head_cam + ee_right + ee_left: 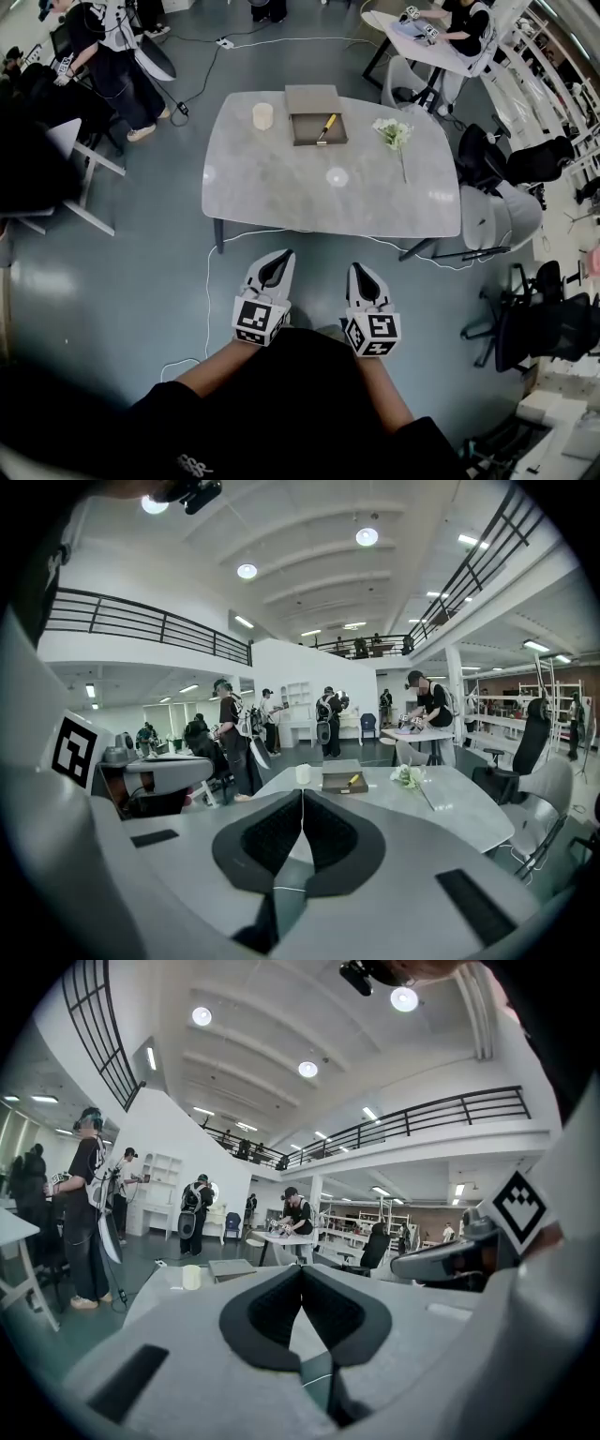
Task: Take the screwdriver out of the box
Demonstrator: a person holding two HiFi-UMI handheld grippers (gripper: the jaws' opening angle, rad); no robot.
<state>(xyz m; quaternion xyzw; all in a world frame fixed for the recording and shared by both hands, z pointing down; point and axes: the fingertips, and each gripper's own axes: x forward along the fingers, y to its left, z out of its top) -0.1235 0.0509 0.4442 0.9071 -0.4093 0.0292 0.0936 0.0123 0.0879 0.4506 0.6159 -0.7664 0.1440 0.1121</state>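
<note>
An open grey box (316,114) sits on the far side of the grey table (281,187). In it lies a screwdriver (325,127) with a yellow handle. Both grippers hang over the floor short of the table's near edge, well apart from the box. My left gripper (281,255) is shut with nothing in it, and so is my right gripper (357,268). In the right gripper view the box (341,781) and the screwdriver (353,780) show beyond the shut gripper (302,795). In the left gripper view the box (231,1268) appears far off past the shut gripper (302,1269).
A cream cup (262,115) stands left of the box and a white flower sprig (393,133) lies to its right. A white cable (208,281) runs over the floor by the table. Chairs (497,216) stand at the right. People work at other tables behind.
</note>
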